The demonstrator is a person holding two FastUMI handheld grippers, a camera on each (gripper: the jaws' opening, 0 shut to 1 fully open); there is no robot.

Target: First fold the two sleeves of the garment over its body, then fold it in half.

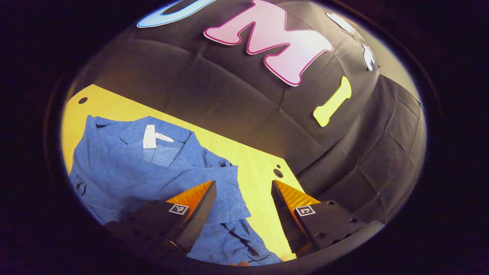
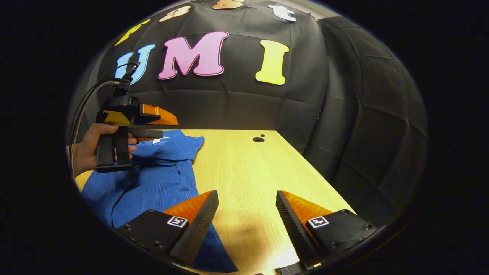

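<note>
On the wooden tabletop [image 2: 244, 168] lies the blue shirt [image 1: 126, 168], collar and neck label toward the booth's far wall, its body rumpled and spread toward my left side. In the left gripper view a sleeve [image 1: 225, 183] already looks drawn partly over the body, its edge lying just under my left gripper [image 1: 243, 208]. In the right gripper view the shirt's near edge runs beneath the left finger of my right gripper [image 2: 247, 217], with bare wood ahead of it.

My judgement is that the sleeve folding is the step in hand. To do it well I would pinch one sleeve near its cuff, taking a single layer of cloth, lift only enough to clear the body, carry it across and lay it flat so that its edge runs parallel to the shirt's side, then smooth any bunching before letting go. Loose fabric will drag, so a low, slow sweep should serve best.

Both pairs of jaws stand wide apart and hold nothing. My left gripper hangs above the shirt, gripped in my hand [image 2: 86, 147], clear of the cloth; the right hovers low over the shirt's near edge, though I cannot tell whether it touches.
</note>
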